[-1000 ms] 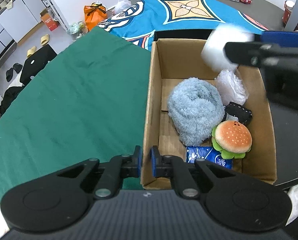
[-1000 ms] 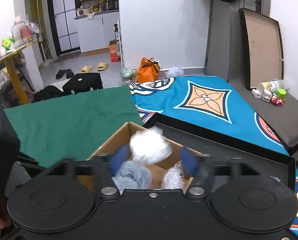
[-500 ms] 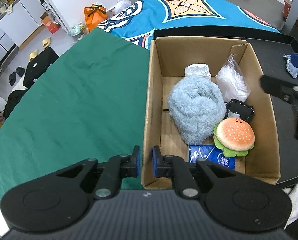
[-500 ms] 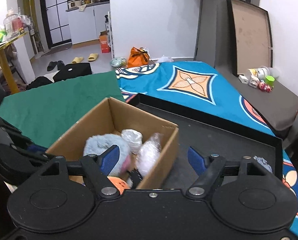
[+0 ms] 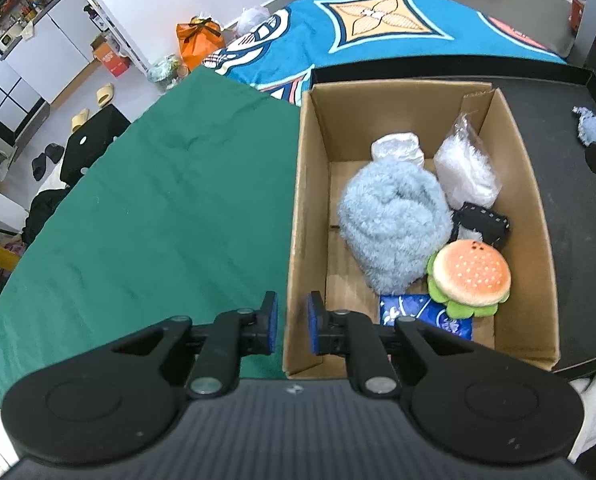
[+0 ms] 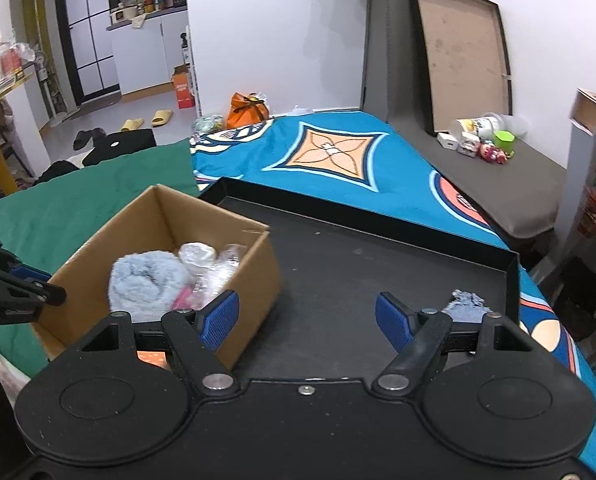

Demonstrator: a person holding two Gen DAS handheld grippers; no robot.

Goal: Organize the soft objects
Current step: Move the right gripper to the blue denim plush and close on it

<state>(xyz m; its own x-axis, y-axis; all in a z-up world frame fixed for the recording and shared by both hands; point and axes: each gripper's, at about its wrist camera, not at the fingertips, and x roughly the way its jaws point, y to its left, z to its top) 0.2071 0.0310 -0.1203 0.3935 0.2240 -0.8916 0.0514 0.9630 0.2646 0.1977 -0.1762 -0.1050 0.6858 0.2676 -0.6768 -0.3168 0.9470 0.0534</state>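
**Box packed, one blue scrap loose on the tray**

My left gripper (image 5: 289, 326) straddles the near-left wall of the cardboard box (image 5: 298, 216), one blue pad on each side with a narrow gap showing; I cannot tell whether the pads touch the wall. The box's long axis runs from 6 toward 12 o'clock in the left wrist view, open top facing up.

Inside, the fluffy blue towel roll (image 5: 394, 224) lies lengthwise along the box's axis, filling the middle. At its 12 o'clock end sits a white crumpled bundle (image 5: 398, 148); at 1 o'clock a clear bag of white stuffing (image 5: 466, 176) leans into the far-right corner. A black pouch (image 5: 484, 226) lies touching the towel's right side, the burger plush (image 5: 470, 276) just nearer, bun up, and a blue tissue pack (image 5: 426, 314) lies flat by the near wall.

My right gripper (image 6: 308, 320) is spread wide and holds nothing, hovering over the black tray (image 6: 378, 272). The tray floor ahead is bare out to its raised rim. A small fuzzy blue piece (image 6: 466, 306) lies at 3 o'clock, near the tray's right rim, just behind my right finger, well apart from the box at 9 o'clock.
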